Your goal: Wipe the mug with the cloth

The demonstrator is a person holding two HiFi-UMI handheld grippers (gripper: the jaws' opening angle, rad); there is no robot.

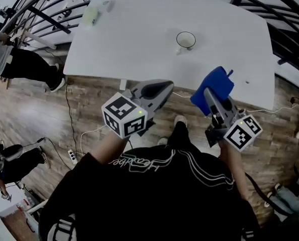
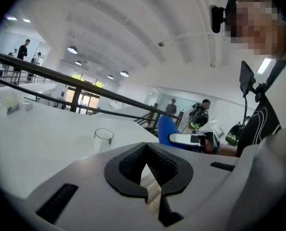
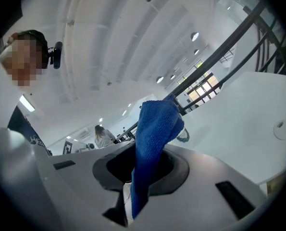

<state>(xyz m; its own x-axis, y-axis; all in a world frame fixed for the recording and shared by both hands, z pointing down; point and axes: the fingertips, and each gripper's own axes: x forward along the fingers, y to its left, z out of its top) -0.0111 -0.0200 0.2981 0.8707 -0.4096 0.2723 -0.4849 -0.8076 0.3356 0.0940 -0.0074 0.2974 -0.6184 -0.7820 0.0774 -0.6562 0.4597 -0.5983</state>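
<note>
A clear glass mug [image 1: 185, 40] stands upright on the white table [image 1: 139, 44], toward its far right. Both grippers hover short of the table's near edge, over the wooden floor. My right gripper [image 1: 209, 95] is shut on a blue cloth [image 1: 215, 84] that sticks up past its tips. In the right gripper view the cloth [image 3: 155, 134] hangs from the closed jaws and hides most of the mug [image 3: 184, 136]. My left gripper [image 1: 168, 86] is shut and empty. The left gripper view shows the mug [image 2: 103, 139] ahead on the table and the blue cloth [image 2: 166, 128] to the right.
A pale yellowish object [image 1: 91, 15] lies at the table's far left corner. A small dark speck [image 1: 247, 82] sits near the right edge. Dark railings [image 1: 43, 14] run behind the table. Cables and a power strip [image 1: 71, 156] lie on the floor. A bystander [image 1: 8, 59] stands at left.
</note>
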